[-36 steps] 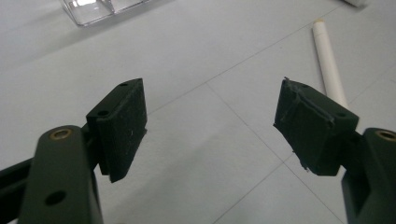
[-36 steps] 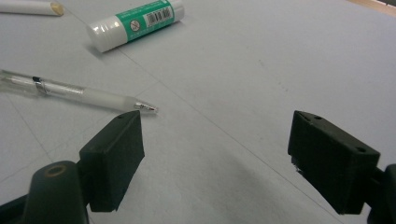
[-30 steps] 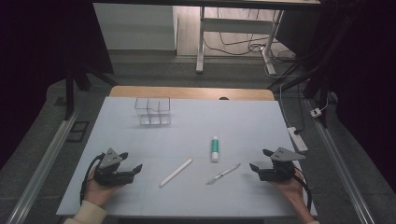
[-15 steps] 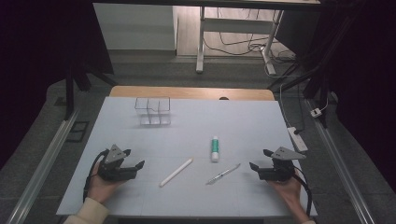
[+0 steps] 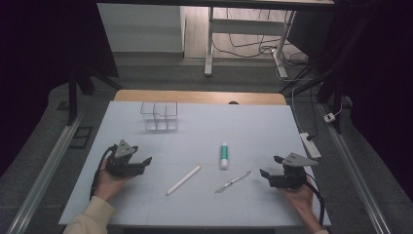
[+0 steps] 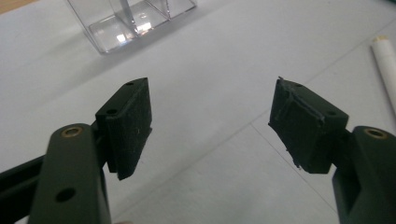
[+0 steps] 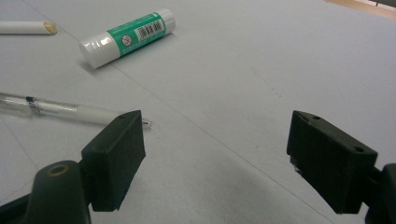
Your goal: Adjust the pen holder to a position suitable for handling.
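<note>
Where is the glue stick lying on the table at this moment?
In the high view the glue stick lies right of the table's middle, between the white stick and the right gripper, just beyond the clear pen.

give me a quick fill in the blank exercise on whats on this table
1. The glue stick has a ____ label.
2. The clear organiser on the table holds ____ items.
3. Both the left claw and the right claw have their jaws ____.
4. The thing lying nearest the right claw is the ____.

Missing words: green; no; open; pen
</note>
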Motion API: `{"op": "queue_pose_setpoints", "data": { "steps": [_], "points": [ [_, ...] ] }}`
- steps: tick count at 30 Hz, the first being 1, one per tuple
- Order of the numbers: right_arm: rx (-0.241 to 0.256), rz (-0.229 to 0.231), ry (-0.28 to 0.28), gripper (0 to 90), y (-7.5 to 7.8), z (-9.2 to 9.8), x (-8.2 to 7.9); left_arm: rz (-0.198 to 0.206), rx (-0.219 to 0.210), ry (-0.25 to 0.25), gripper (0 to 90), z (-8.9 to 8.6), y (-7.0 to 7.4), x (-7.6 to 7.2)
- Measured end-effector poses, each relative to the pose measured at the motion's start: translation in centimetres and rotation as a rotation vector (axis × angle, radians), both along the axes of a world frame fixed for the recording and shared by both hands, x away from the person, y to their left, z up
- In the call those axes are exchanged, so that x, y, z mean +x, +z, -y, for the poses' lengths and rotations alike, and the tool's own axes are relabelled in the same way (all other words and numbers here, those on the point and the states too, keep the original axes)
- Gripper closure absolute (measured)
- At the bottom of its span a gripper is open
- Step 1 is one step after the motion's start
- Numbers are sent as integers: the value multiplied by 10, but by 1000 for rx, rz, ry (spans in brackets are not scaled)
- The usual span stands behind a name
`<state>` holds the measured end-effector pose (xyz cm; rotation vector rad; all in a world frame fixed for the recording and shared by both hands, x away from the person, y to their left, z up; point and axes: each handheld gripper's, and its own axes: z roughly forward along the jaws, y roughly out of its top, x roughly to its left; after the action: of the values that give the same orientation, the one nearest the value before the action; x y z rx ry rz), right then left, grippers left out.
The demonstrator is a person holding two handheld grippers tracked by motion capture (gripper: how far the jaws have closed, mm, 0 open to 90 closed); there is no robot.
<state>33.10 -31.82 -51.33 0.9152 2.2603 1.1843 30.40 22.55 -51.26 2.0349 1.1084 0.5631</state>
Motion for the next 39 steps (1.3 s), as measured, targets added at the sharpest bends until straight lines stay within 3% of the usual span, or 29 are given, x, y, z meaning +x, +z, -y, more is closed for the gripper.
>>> {"op": "queue_pose_setpoints", "data": {
  "steps": [3, 25, 36, 39],
  "points": [
    [-3, 0, 6, 185, 1, -2, 0, -7, -17, 9, 303, -2, 0, 8],
    [-19, -10, 6, 185, 1, -4, 1, -32, -18, 94, 368, -24, -3, 59],
    [-28, -13, -3, 187, 1, -5, 2, -42, -3, 128, 468, -32, -5, 72],
    [-30, -11, -7, 187, 4, -3, 3, -34, 3, 136, 542, -32, -5, 79]
  ]
}}
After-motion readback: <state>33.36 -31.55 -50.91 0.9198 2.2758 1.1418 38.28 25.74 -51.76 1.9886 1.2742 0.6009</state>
